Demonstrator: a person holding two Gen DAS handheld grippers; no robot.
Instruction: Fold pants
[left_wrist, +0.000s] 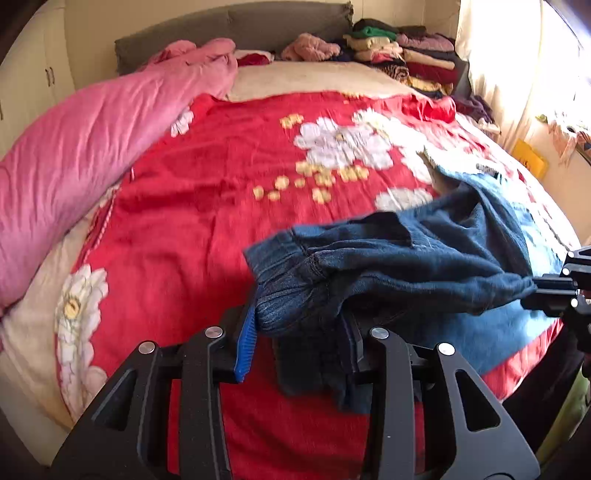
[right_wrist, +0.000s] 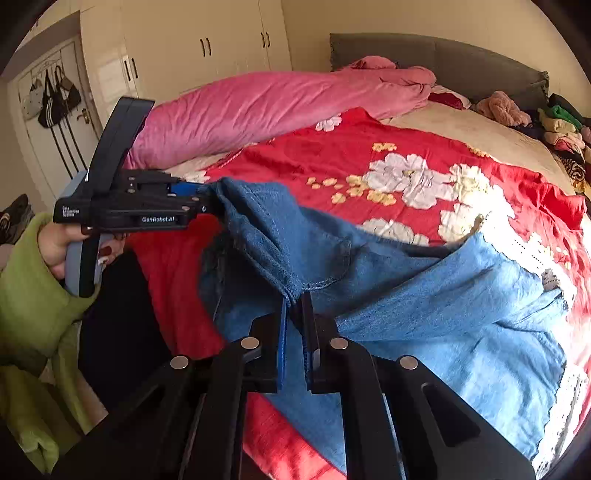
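Item: pants (right_wrist: 424, 295), blue denim, part lifted off the blanket (right_wrist: 369, 147), part still lying on it toward the near right of the bed. Paler side shows on the spread portion; a white lace-like trim runs along its far edge.

Holds: left gripper (left_wrist: 299, 339) clamped on a thick bunch of the waistband end, jaws kept partly apart by the cloth. Right gripper (right_wrist: 293, 328) pinched fully together on a thin seam edge. The cloth sags between the two holds.

Bearer: a person in a green sleeve (right_wrist: 33, 295); the hand (right_wrist: 70, 247) on the left tool is seen from the right wrist view.

Surroundings: pink duvet (left_wrist: 92, 147) heaped along the far side; stacked clothes (left_wrist: 399, 51) by the headboard; wardrobe (right_wrist: 192, 44) behind.

Step, as judged: an early one, lifting and spreading the garment, no tidy fold yet made.

Next move, as judged: draw the two holds apart to tauten the edge, then lay the pants flat on bare blanket. Both grips must hold; the thin right pinch looks likelier to slip.
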